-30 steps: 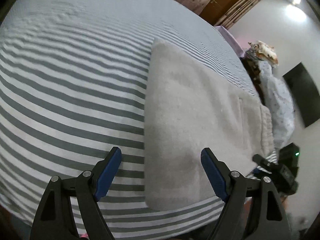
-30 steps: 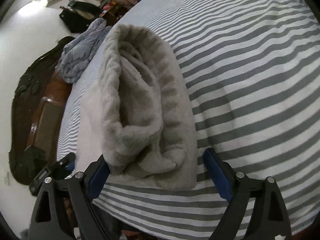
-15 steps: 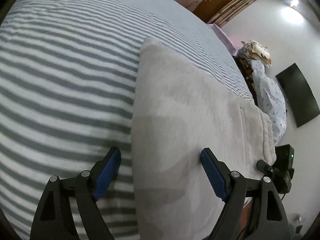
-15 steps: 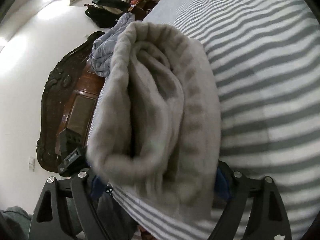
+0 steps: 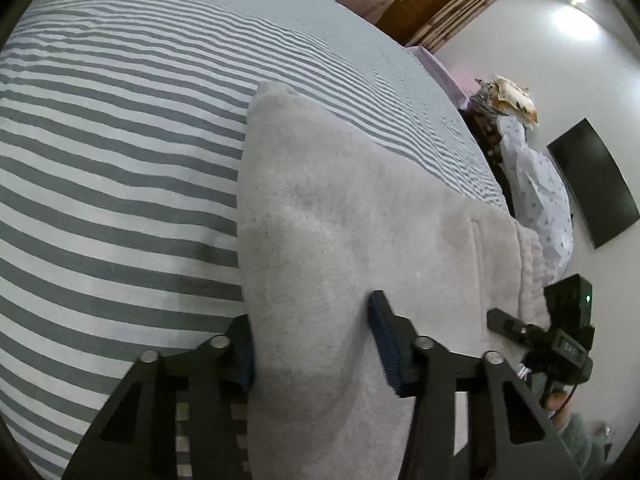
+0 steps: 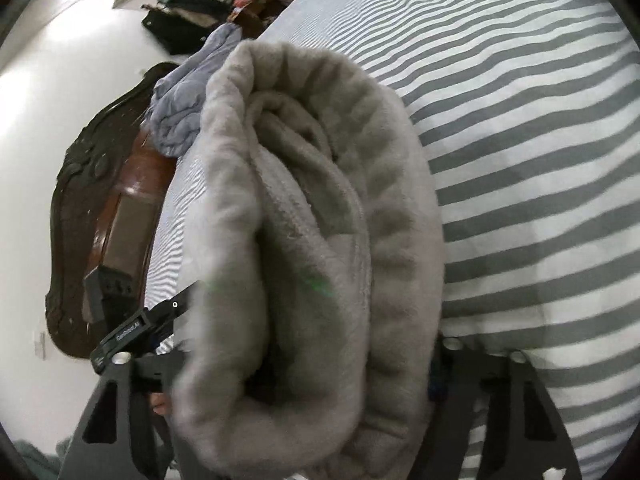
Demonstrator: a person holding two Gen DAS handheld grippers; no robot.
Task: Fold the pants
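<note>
Grey fleece pants (image 5: 352, 216) lie lengthwise on a striped bed. In the left wrist view the leg end runs between my left gripper's (image 5: 316, 344) blue-padded fingers, which have narrowed around the cloth; the left pad is hidden behind the cloth edge. In the right wrist view the bunched waistband end (image 6: 316, 216) fills the space between my right gripper's (image 6: 312, 376) fingers, whose tips are hidden by the fabric. The right gripper also shows in the left wrist view (image 5: 556, 336).
The grey-and-white striped bedsheet (image 5: 120, 168) spreads left and far. A dark carved headboard (image 6: 100, 216) and blue cloth (image 6: 180, 100) lie beyond the waistband. A black TV (image 5: 592, 184) hangs on the wall, by a patterned garment (image 5: 536, 196).
Both grippers have moved forward onto the pants ends. The left gripper's fingers have narrowed onto the leg end. The waistband now fills the right gripper's span.
</note>
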